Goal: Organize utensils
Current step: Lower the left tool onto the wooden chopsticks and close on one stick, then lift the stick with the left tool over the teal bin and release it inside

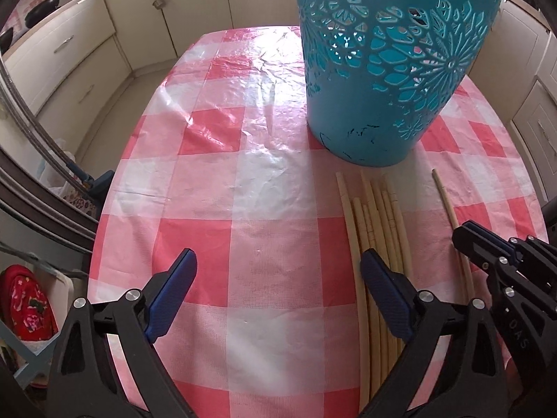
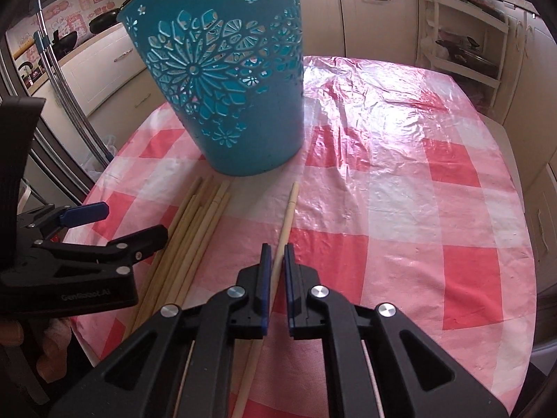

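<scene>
Kitchen cupboards ring a table (image 2: 452,209) under a pink-and-white checked plastic cloth, and on it, toward the near edge, a single chopstick (image 2: 287,216) lies apart from the rest. Its long axis runs away from the near edge toward a teal cut-out basket (image 2: 226,80) standing just beyond its far tip. The right gripper (image 2: 277,254) has its two pads nearly pressed together astride this stick, which passes through the narrow gap; whether they truly pinch it I cannot tell. Just to its left a bundle of chopsticks (image 1: 377,216) lies parallel, tips also pointing at the basket. The left gripper (image 1: 278,271) hangs above the cloth with fingers spread wide, its right finger over the bundle's left side, holding nothing. The right hand is plainly the nearer one for lifting the lone stick into the basket.
</scene>
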